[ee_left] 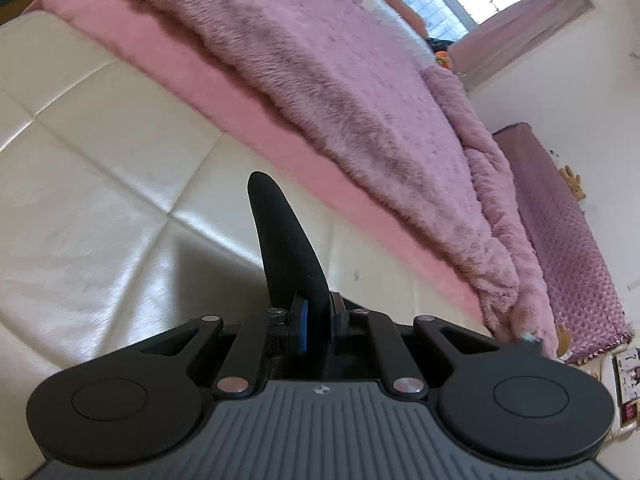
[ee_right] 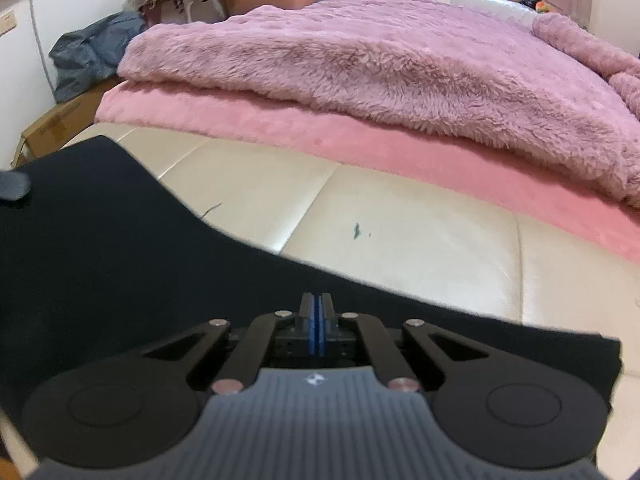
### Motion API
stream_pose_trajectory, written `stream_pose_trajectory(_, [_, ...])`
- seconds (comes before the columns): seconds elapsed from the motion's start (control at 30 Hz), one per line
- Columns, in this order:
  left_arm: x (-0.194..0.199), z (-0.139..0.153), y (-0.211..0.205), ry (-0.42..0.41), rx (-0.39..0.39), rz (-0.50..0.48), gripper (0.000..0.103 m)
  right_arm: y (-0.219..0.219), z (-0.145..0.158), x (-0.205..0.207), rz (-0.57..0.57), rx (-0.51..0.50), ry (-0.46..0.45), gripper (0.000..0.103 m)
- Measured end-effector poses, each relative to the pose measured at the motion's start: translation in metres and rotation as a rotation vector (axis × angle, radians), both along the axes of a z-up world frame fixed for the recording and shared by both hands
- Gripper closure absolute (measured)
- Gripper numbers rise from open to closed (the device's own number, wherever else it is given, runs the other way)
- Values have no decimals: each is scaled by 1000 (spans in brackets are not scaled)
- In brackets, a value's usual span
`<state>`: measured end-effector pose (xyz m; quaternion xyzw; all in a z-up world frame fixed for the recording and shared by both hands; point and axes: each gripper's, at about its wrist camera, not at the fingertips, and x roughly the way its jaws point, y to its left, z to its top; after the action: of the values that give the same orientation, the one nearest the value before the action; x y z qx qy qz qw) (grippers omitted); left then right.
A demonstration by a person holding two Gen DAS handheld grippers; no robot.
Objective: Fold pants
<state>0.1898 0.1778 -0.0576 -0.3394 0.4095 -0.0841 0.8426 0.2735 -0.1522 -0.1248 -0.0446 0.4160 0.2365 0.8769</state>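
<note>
The pants (ee_right: pixel 100 248) are seen as plain black cloth spread across the cream padded surface (ee_right: pixel 400 220) beside the pink bed. A raised fold is pinched by the left tongs (ee_left: pixel 318 320). The right tongs (ee_right: pixel 319 330) are closed tight, above the cloth.

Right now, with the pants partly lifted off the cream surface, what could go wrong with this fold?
1. The left gripper pinches only a narrow peak of the black pants; the cloth may slip out as it is pulled.
2. The right gripper is shut with its blue pads together and no cloth visibly between them, so that side of the pants may be unheld and fold crooked.
3. The fluffy blanket lies close; the cloth could snag on it.
</note>
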Motion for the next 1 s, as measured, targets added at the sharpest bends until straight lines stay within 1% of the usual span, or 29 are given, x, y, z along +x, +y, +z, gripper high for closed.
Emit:
stream_pose_trajectory(0.17, [3, 8, -9, -25, -15, -25, 94, 9, -21, 27, 0, -6, 36, 103])
stream_pose_trajectory(0.23, [3, 11, -11, -30, -17, -31, 94, 9, -26, 31, -6, 2, 32, 103])
stream_pose_trajectory(0.33, [3, 14, -14, -31, -23, -28, 94, 12, -28, 34, -6, -5, 35, 103])
stream_pose_trajectory(0.4, [4, 15, -17, -32, -24, -23, 94, 12, -24, 31, 4, -17, 29, 103])
stream_pose_trajectory(0.5, [2, 17, -21, -37, -31, -26, 94, 5, -12, 14, 27, 11, 33, 103])
stream_pose_trajectory(0.6, [2, 21, -26, -45, -33, -29, 94, 2, 0, -19, 60, 21, 55, 103])
stream_pose_trajectory(0.73, [1, 27, -34, -55, -28, -39, 94, -1, 7, -59, 95, 41, 88, 103])
stream_pose_trajectory(0.83, [0, 31, -39, -62, -26, -45, 94, 2, 0, -74, 115, 10, 103, 103])
stream_pose_trajectory(0.93, [0, 34, -42, -62, -39, -44, 94, 3, -14, -78, 112, -15, 139, 103])
stream_pose_trajectory(1.0, [0, 37, -46, -61, -30, -47, 94, 3, -17, -79, 106, -15, 143, 103])
